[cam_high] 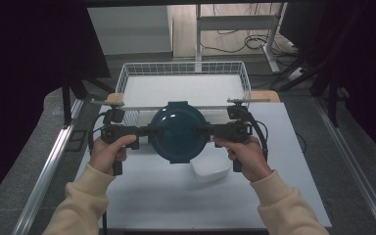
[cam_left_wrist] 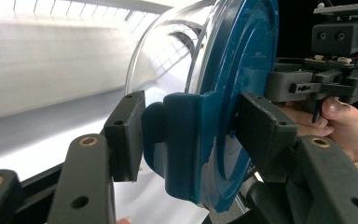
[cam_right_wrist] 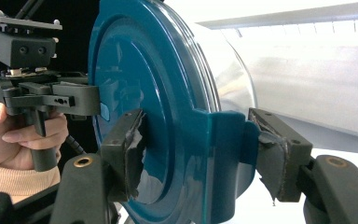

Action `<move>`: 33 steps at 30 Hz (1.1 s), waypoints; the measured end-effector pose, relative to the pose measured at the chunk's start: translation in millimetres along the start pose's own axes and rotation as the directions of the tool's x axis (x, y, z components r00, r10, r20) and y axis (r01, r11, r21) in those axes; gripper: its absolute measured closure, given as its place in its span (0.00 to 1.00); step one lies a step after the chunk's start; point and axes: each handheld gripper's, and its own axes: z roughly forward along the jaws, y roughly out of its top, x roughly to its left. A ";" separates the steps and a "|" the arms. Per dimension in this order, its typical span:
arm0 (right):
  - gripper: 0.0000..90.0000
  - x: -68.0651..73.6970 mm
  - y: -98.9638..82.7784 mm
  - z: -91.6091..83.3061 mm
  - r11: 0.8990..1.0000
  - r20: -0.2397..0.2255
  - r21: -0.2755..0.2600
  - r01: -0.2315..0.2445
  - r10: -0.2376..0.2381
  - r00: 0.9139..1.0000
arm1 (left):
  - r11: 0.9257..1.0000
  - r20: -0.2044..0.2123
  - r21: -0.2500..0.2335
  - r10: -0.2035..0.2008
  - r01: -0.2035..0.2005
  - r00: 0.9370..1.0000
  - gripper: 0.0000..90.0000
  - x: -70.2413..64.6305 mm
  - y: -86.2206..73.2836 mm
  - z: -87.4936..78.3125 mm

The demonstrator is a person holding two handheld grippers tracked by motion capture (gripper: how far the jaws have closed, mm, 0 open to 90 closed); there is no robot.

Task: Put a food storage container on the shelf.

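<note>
Above a white table [cam_high: 166, 205], with a wire basket [cam_high: 183, 68] behind, my left gripper [cam_high: 152, 131] and right gripper [cam_high: 201, 130] clamp opposite tabs of a blue-lidded container [cam_high: 178, 129], held in the air.

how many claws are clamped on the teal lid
2: the left claw grips the side tab of the teal lid at its left edge, and the right claw grips the opposite tab.
</note>
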 end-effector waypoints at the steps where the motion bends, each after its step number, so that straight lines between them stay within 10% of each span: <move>1: 0.43 0.5 1.5 -0.5 1.000 -0.001 -0.001 -0.001 0.001 1.000 | 1.000 0.000 0.000 0.003 -0.003 1.000 0.49 -0.7 2.1 -0.5; 33: 0.44 -1.3 54.9 -3.4 1.000 -0.017 0.011 0.016 -0.016 1.000 | 1.000 -0.008 -0.012 0.002 -0.002 1.000 0.49 -7.4 53.2 -2.2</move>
